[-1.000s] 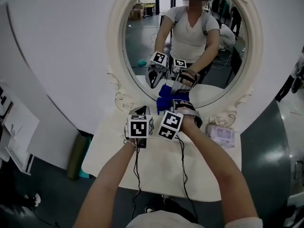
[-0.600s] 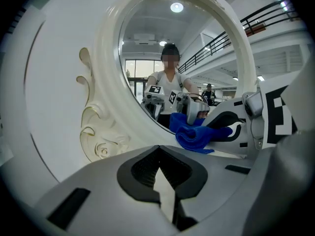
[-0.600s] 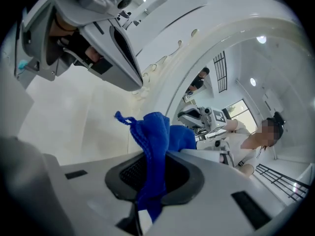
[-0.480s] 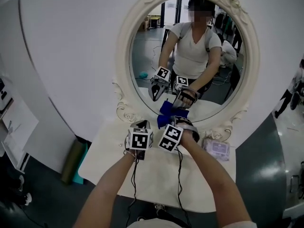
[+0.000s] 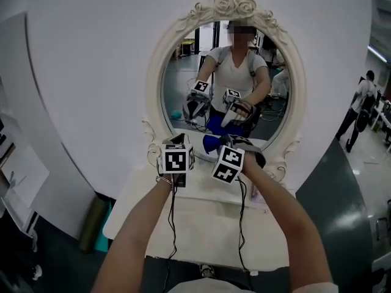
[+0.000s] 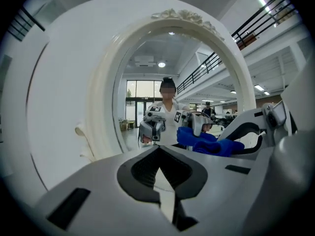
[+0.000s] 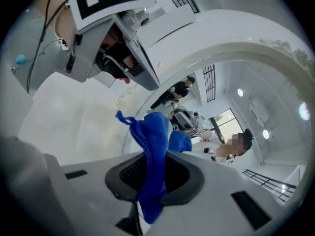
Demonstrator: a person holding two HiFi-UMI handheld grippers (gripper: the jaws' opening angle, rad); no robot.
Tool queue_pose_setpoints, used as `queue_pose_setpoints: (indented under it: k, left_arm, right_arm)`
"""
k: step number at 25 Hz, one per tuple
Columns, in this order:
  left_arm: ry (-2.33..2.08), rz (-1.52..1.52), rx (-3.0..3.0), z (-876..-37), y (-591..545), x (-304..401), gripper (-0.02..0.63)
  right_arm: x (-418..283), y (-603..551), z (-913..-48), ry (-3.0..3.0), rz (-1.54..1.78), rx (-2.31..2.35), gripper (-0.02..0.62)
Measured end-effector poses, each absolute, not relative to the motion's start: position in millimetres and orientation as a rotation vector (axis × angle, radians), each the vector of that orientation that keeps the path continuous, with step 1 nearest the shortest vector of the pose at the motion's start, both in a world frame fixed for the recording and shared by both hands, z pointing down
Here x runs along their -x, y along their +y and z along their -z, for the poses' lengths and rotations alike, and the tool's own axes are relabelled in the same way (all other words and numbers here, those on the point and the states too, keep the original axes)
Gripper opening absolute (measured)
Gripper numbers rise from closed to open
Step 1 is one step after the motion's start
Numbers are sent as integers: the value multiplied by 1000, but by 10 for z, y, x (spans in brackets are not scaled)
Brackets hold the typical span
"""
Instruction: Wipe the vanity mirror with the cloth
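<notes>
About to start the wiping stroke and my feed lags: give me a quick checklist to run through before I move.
1. Cloth gripped by right claw: ok, pinched between its jaws, a bunch sticking out ahead.
2. Cloth touching the mirror glass: cannot tell; it sits close to its reflection, low on the glass.
3. Left claw out of the way: ok, shut, empty, beside the right one.
4. Glass above free to wipe: ok, nothing in front of it.

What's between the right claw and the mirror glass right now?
The blue cloth, clamped in the right claw, reaches toward the glass; the right gripper view shows it.
</notes>
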State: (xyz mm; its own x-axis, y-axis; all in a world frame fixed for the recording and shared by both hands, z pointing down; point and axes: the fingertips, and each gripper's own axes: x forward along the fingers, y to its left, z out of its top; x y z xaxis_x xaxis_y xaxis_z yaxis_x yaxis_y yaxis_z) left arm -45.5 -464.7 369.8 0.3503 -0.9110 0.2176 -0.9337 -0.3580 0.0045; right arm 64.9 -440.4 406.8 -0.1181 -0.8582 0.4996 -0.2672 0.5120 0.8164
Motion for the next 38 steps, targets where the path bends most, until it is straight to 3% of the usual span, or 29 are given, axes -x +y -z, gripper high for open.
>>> queue_pose_setpoints:
  k: [20, 26, 38]
  left_arm:
    - [-1720, -32, -2938, -859, -4457, -565, 5]
    - [-1645, 87, -2915, -691, -4480, -785, 5]
    - [-1583, 71, -2901, -993, -4556, -1011, 5]
  right_arm:
    - [-1397, -4222, -987, -1216, 1130, -1254, 66]
    - [-1490, -4263, -691, -1150, 1173, -1271, 66]
    - [-1618, -4364, -943, -1135, 1163, -1241, 66]
